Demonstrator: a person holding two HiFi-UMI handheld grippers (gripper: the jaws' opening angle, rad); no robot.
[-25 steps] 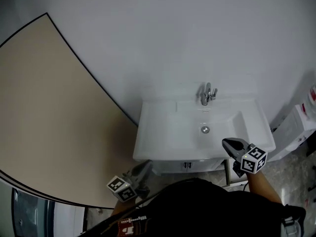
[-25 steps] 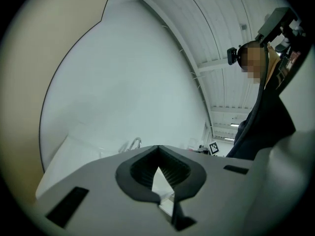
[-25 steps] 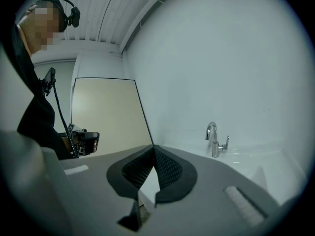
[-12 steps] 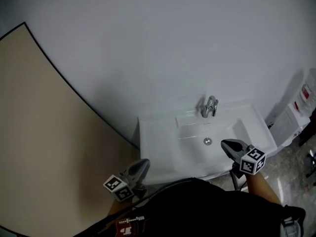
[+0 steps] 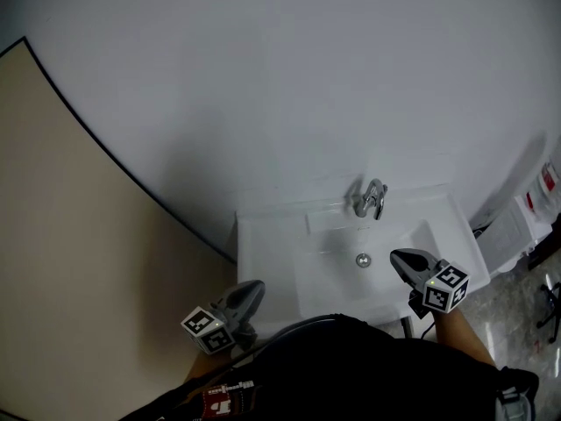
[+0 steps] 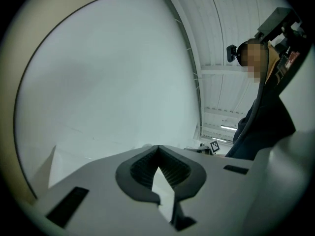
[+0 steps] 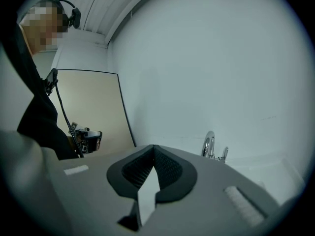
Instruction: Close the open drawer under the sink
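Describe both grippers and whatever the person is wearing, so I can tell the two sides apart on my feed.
The left gripper and the right gripper look alike: light grey tapered shells with dark ribbed pads inside the jaws. Each carries a white cube printed with black square markers at its rear. The person wears a black top.

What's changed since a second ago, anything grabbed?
The head view shifted: the beige panel slid left, and the cabinet front below the sink is now hidden behind the person's dark top. Nothing grabbed or released. Left gripper and right gripper stay by the sink's near edge, jaws shut and empty.
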